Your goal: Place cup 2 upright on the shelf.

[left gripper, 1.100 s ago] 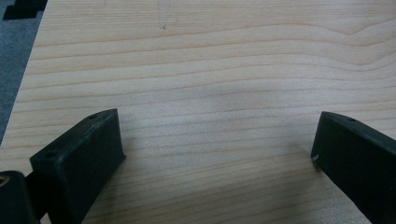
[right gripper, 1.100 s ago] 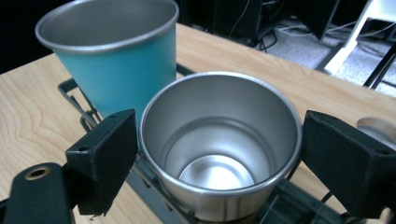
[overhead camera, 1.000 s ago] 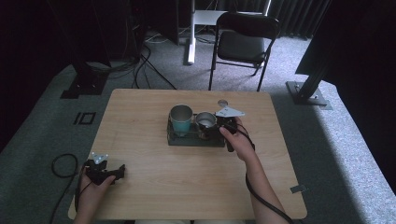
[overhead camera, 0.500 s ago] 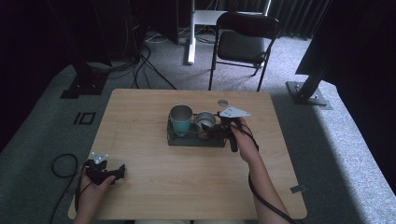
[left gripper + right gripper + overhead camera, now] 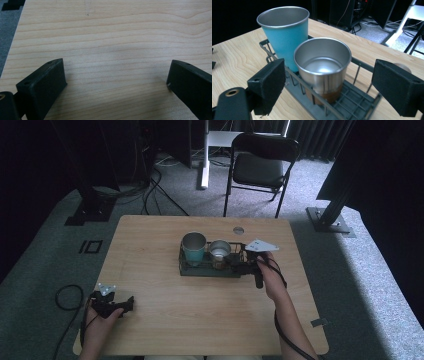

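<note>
High view: the rack (image 5: 210, 268) sits mid-table, nearer the far edge, with a blue cup (image 5: 193, 247) at its left end and a steel cup (image 5: 219, 252) beside it. The right gripper (image 5: 239, 262) is at the rack's right end. The left gripper (image 5: 126, 305) rests near the table's (image 5: 200, 315) near left corner.

Left gripper view: jaws wide over bare wood.

Right gripper view: jaws wide, flanking the steel cup (image 5: 323, 70) without touching; the blue cup (image 5: 284, 33) stands just behind it in the rack (image 5: 352, 100).

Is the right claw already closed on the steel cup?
No: the right claw stands open, its jaws apart on either side of the steel cup.
</note>
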A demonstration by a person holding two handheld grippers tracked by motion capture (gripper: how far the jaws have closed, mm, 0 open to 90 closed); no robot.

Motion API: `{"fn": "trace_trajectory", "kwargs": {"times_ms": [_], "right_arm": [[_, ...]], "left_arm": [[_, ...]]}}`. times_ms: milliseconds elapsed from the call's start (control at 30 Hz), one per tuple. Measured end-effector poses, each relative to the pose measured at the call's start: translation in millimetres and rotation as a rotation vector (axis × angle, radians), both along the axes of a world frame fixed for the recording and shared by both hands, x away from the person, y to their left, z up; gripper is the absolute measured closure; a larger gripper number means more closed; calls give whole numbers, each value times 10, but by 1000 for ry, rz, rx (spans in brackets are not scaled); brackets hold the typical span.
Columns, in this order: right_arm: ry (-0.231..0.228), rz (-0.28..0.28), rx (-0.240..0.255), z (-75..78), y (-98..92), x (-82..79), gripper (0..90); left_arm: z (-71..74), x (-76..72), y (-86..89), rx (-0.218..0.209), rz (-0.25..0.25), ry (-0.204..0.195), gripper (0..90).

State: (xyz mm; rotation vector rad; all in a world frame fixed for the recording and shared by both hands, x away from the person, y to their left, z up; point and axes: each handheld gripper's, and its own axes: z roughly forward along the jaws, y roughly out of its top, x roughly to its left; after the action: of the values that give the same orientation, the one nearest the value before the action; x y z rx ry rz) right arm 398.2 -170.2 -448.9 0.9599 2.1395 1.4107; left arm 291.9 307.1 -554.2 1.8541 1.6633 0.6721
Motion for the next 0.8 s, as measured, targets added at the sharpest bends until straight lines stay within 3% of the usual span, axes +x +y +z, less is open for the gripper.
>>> {"fn": "trace_trajectory", "kwargs": {"times_ms": [567,800], "right_arm": [[26,-6,-28,-170,-342,-146,120],[56,-22,-31,-330,-476,-215,120]], "left_arm": [[0,0,0,0,0,0,26],[0,0,0,1,0,0,26]]}}
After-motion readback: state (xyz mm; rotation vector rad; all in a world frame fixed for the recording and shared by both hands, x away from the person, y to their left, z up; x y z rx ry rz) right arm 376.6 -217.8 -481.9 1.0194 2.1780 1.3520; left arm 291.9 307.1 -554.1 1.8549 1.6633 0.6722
